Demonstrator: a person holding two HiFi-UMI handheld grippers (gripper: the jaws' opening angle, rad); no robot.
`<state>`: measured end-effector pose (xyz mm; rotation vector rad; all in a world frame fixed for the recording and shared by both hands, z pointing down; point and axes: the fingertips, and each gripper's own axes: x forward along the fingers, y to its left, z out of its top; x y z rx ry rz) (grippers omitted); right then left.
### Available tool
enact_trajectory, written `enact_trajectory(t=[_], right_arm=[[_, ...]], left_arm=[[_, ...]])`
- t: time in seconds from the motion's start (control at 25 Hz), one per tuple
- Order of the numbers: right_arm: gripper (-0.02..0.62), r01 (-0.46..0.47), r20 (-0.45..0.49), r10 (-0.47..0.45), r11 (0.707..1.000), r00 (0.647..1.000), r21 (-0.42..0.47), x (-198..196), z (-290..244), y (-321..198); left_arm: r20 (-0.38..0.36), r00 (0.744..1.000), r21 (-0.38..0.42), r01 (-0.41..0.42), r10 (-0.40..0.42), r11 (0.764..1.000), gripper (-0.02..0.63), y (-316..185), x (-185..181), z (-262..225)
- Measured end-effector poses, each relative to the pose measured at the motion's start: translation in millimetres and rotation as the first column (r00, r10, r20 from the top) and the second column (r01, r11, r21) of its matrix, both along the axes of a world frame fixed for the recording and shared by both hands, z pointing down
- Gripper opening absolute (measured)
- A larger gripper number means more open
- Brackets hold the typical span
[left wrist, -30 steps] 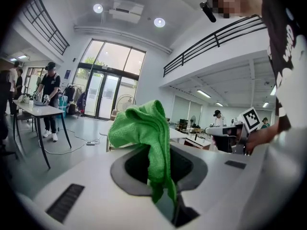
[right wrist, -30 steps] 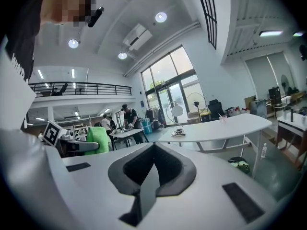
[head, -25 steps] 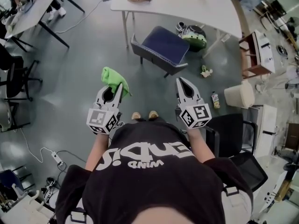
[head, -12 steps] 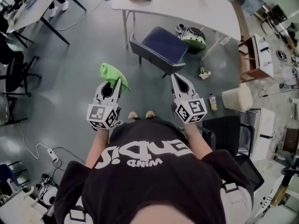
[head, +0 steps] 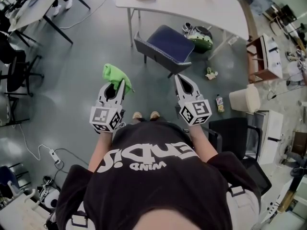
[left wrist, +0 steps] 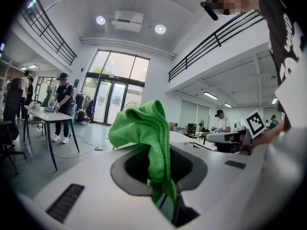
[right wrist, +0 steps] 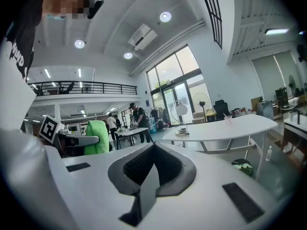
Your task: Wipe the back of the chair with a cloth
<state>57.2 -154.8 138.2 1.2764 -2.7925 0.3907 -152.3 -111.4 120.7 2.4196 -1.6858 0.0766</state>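
Cloth (head: 114, 74), green and bunched, is gripped between the clenched jaws of the left gripper (head: 119, 84). Most of its bulk stands out past the jaw tips, and one fold trails back along the slot between them. It is held in the air above the grey floor (head: 81, 80), well apart from the chair (head: 169, 44) and to its left in the head view. The chair, with a dark blue seat and a grey back on the side nearer the person, is set on the floor just in front of a white table (head: 201, 6); it is touched by neither gripper. The right gripper (head: 178, 78) is held level with the left one, its jaws pressed together with nothing between them and its tip pointed toward the chair's near corner. A small bottle (head: 220, 102) is seen on the floor to the right, near a black office chair (head: 237, 135).
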Motion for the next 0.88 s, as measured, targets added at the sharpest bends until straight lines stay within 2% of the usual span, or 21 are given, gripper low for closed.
enact_trajectory(t=[0.88], right_arm=[[-0.003,0.046,-0.034,-0.046,0.999,0.998,0.022,-20,-5,22]], left_arm=[[-0.033,0.999,-0.018,0.016,-0.017,1.000,0.064,19,-11,-3]])
